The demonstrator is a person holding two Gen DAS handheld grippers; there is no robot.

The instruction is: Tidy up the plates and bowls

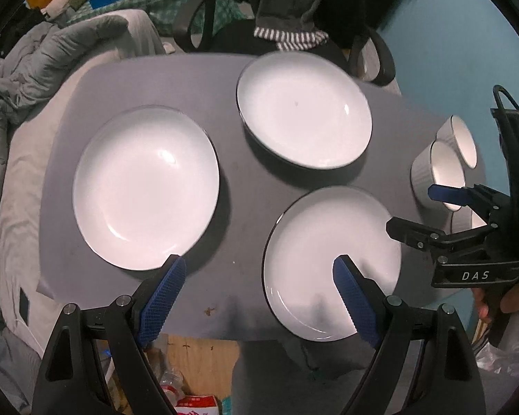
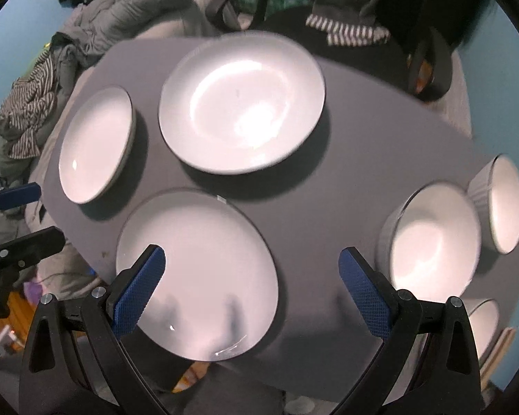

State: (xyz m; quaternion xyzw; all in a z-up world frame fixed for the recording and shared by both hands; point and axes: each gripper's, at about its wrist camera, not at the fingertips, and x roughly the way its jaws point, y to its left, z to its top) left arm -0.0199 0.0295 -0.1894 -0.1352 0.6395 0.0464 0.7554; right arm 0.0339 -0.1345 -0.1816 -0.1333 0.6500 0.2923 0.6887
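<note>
Presently both grippers hover above the near edge of the grey table [image 1: 225,83], each with its jaws spread wide and nothing between them.

Left gripper [image 1: 259,288]: blue-padded fingers [image 1: 162,297] splayed. Its right finger overlaps the near plate [image 1: 328,242]; its left fingertip sits just at the near rim of the left plate [image 1: 145,186]. Contact with either cannot be judged from this angle.

Right gripper [image 2: 251,288]: also wide apart. Its left finger overlaps the near plate [image 2: 204,276]; its right finger hangs over bare table between that plate and the near ribbed bowl [image 2: 432,238]. In the left wrist view the right gripper [image 1: 418,214] shows at the right edge, over the bowls, with a hand [image 1: 512,301] on its grip.

Plates: three white, dark-rimmed, lying flat and apart from one another. The near plate overhangs the front table edge slightly. The left plate [image 2: 93,145] lies further back on the left. The far plate [image 1: 304,110] [image 2: 242,103] lies at the back centre, motion-blurred in both views.

Bowls: white, ribbed outside, grouped at the table's right side. The near ribbed bowl touches or nearly touches a second bowl [image 2: 501,204] behind it. A third bowl [image 2: 484,325] is partly hidden behind the right finger.

Beyond the table: an office chair [image 1: 204,17] with clothing draped on it, and grey bedding [image 1: 52,55] to the left.
</note>
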